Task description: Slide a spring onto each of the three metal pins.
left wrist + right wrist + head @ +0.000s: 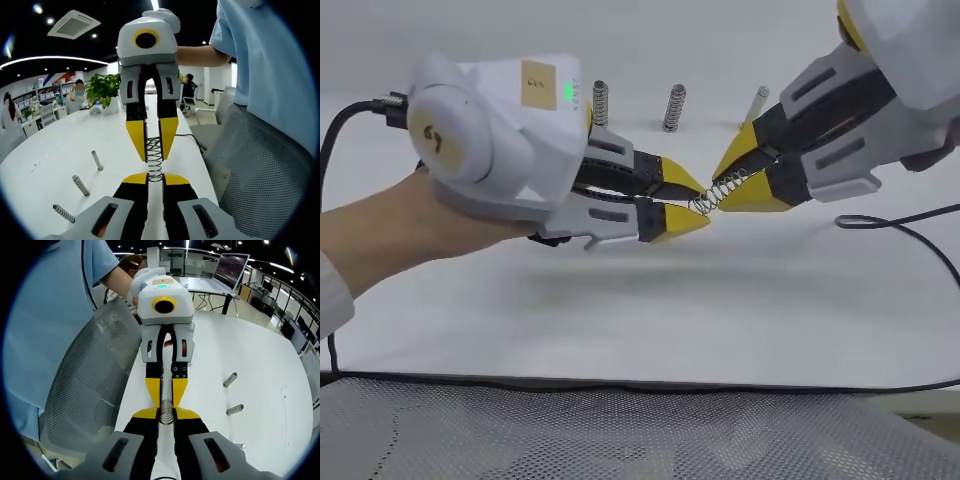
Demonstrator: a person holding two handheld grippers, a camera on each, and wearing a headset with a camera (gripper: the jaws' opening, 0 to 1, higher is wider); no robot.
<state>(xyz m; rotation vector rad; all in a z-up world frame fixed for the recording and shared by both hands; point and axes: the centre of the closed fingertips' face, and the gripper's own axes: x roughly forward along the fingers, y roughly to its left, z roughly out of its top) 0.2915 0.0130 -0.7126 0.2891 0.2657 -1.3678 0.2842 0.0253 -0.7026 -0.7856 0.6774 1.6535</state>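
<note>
While the spring (725, 188) hangs in the air above the white desk (620, 310), both grippers have hold of it from opposite sides. The left gripper (705, 205), carried in a hand (390, 235) at the left of the head view, has its yellow fingers drawn narrow around the spring's left end. The right gripper (718, 193) reaches in from the upper right, and its fingers are closed to the width of the coil on the other end. In the left gripper view the spring runs straight out from between that gripper's own fingertips and in between the fingers of the right gripper facing it. In the right gripper view the same coil sits pinched between the near fingertips, with the left gripper nose to nose beyond. Well behind the grippers, three pins stand in a row on the desk. The left pin (601, 103) and the middle pin (675, 107) each carry a fitted spring, while the right pin (757, 105) is bare and shows tilted in the head view. A black cable (905, 232) lies on the desk below the right gripper, and a grey mesh chair back (620, 440) crosses the bottom of the head view.
</note>
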